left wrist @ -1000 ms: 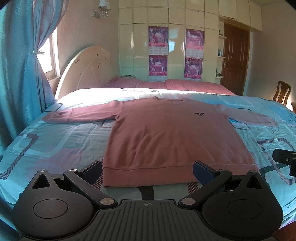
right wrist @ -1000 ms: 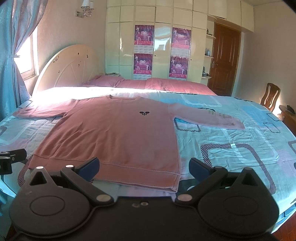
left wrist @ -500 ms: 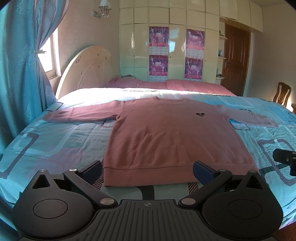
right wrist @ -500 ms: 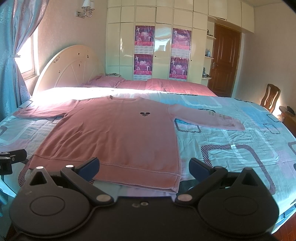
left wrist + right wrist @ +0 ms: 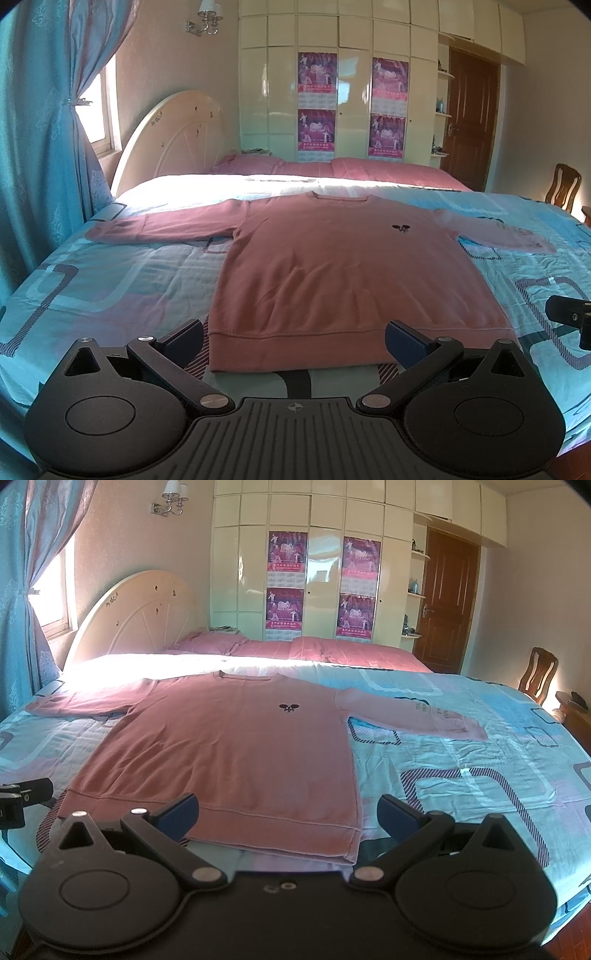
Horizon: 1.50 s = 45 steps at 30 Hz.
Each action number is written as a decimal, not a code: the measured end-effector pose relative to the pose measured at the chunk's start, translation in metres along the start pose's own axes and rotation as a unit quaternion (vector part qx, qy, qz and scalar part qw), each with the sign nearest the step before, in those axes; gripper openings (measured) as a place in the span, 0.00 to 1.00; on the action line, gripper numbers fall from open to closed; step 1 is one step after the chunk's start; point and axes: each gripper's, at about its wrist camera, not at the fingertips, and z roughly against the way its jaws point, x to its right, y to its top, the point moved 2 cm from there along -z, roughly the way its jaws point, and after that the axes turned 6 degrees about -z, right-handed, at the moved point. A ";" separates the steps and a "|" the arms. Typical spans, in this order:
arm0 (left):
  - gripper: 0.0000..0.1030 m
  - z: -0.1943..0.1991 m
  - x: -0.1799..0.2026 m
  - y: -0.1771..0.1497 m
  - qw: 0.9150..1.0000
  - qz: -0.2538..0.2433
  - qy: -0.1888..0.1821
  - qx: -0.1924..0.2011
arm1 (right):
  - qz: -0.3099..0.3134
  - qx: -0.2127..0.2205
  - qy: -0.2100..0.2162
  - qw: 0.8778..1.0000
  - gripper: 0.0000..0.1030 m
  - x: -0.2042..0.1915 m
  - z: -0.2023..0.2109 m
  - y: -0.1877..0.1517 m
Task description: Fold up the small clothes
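A pink long-sleeved sweatshirt lies flat, face up, on the bed, both sleeves spread out; it also shows in the right wrist view. A small black logo sits on its chest. My left gripper is open and empty, just above the hem near its left corner. My right gripper is open and empty, above the hem near its right corner. Each gripper shows at the edge of the other's view: the right one, the left one.
The bed has a turquoise patterned cover, pink pillows and a cream headboard. A blue curtain hangs at the left. A wooden chair and a brown door are at the right.
Both views have shifted very slightly; the sweatshirt lies as before and both grippers stay open.
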 end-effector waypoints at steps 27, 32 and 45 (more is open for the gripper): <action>1.00 -0.115 0.030 0.064 0.997 0.051 -0.062 0.006 | -0.076 0.028 -0.044 0.996 0.99 0.053 -0.094 0.044; 1.00 -0.170 0.065 0.096 0.996 0.053 -0.075 -0.020 | -0.095 0.026 -0.054 0.994 0.99 0.092 -0.141 0.069; 1.00 -0.281 0.133 0.145 0.999 0.020 -0.029 -0.040 | -0.183 0.001 -0.118 0.976 0.65 0.245 -0.267 0.107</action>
